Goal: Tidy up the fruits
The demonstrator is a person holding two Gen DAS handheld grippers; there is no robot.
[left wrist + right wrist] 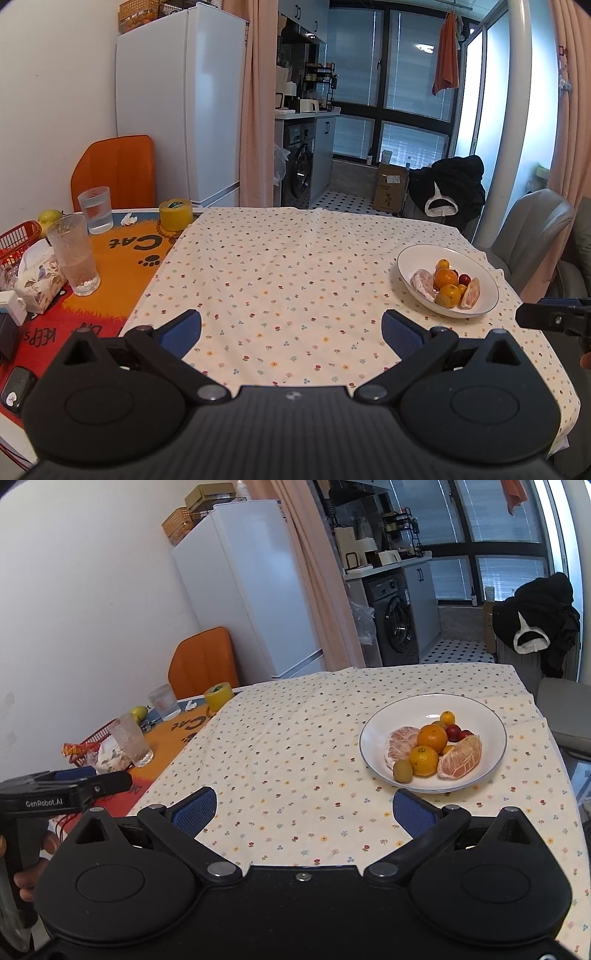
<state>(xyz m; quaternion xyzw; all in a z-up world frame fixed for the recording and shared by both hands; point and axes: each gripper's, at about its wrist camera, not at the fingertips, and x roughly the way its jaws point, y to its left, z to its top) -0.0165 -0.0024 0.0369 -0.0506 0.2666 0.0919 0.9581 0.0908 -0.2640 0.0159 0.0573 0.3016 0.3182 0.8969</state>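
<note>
Where the floral cloth nears the surface's right edge, a white bowl [491,716] holds oranges [432,737], pomelo segments [461,757], a kiwi [402,770] and small red fruits [453,732]. Both the left hand-held gripper [291,328] and the right hand-held gripper [304,810] hover over the near edge, jaws spread wide and empty. Glasses [74,254] and a yellow tape roll [176,215] stand toward the left edge.

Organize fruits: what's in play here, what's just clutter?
In play: bowl, oranges, peeled pomelo pieces, kiwi, red fruits; both grippers open, left, right.

Clutter: glasses, tape roll, red basket, tissue pack.
</note>
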